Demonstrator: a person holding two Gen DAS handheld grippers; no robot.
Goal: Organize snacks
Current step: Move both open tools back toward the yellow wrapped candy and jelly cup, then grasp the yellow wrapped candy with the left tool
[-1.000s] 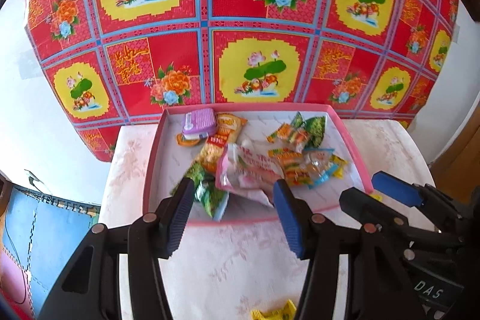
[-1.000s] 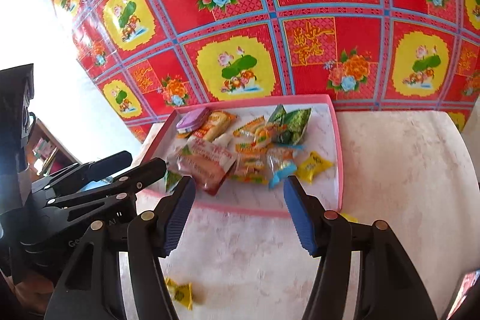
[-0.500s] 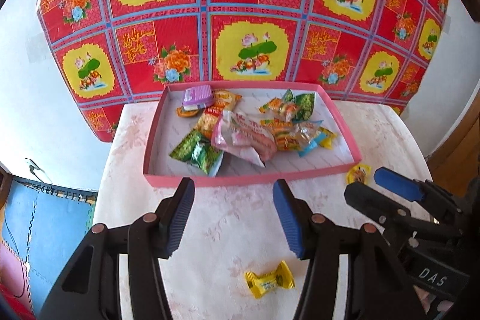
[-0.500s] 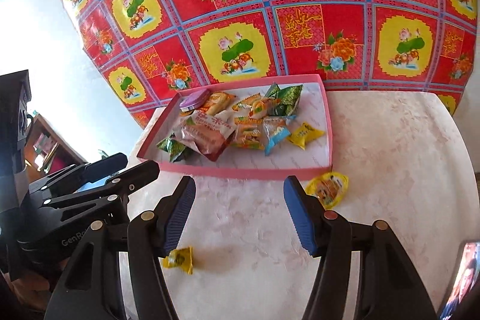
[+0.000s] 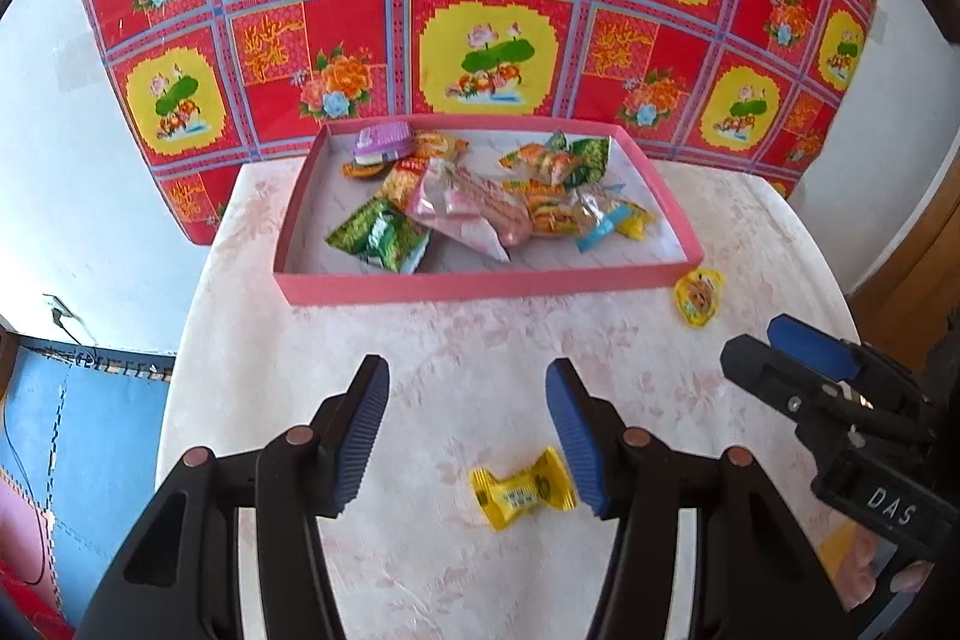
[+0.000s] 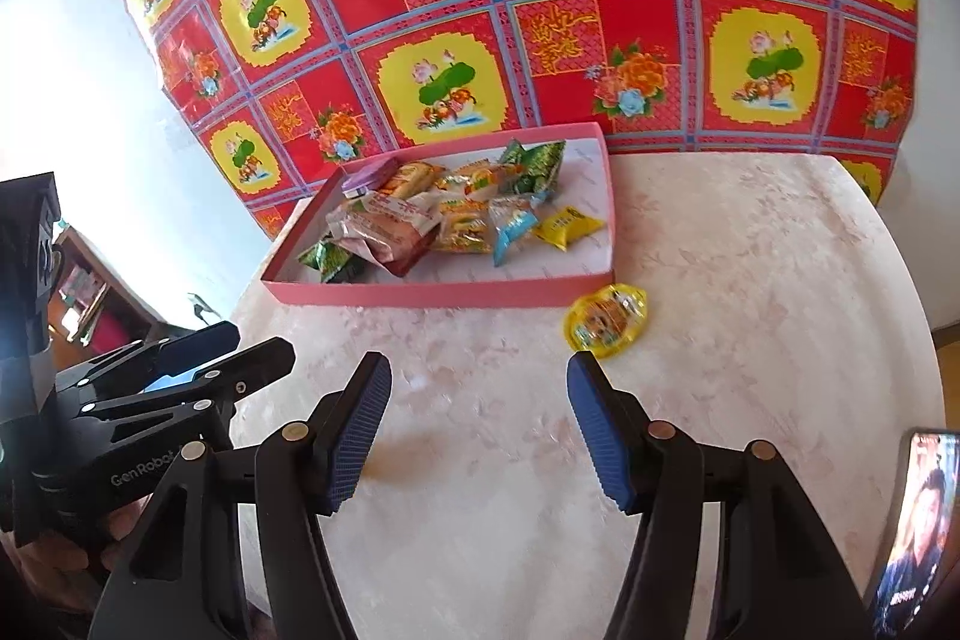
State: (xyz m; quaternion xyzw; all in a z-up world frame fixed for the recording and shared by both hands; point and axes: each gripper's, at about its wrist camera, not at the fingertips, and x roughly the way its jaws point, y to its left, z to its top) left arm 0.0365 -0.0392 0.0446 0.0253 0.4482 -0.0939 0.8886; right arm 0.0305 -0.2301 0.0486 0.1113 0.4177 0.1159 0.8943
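Observation:
A pink tray (image 5: 480, 287) (image 6: 432, 293) at the table's far side holds several wrapped snacks (image 5: 468, 208) (image 6: 444, 214). A yellow wrapped candy (image 5: 521, 490) lies on the table just inside my left gripper's right finger. A round yellow snack pack (image 5: 697, 295) (image 6: 606, 319) lies on the table by the tray's near right corner. My left gripper (image 5: 467, 436) is open and empty above the table. My right gripper (image 6: 479, 430) is open and empty, the round pack just beyond its right finger. Each gripper shows at the edge of the other's view.
The table (image 6: 750, 280) has a pale pink floral cover and rounded edges. A red and yellow flowered cloth (image 5: 480, 10) hangs behind it. A phone (image 6: 915, 520) lies at the near right edge. A blue floor mat (image 5: 78, 448) lies to the left, below.
Both grippers have pulled back from the tray toward me. The yellow candy and the round yellow pack have come into view on the table. Both stay open.

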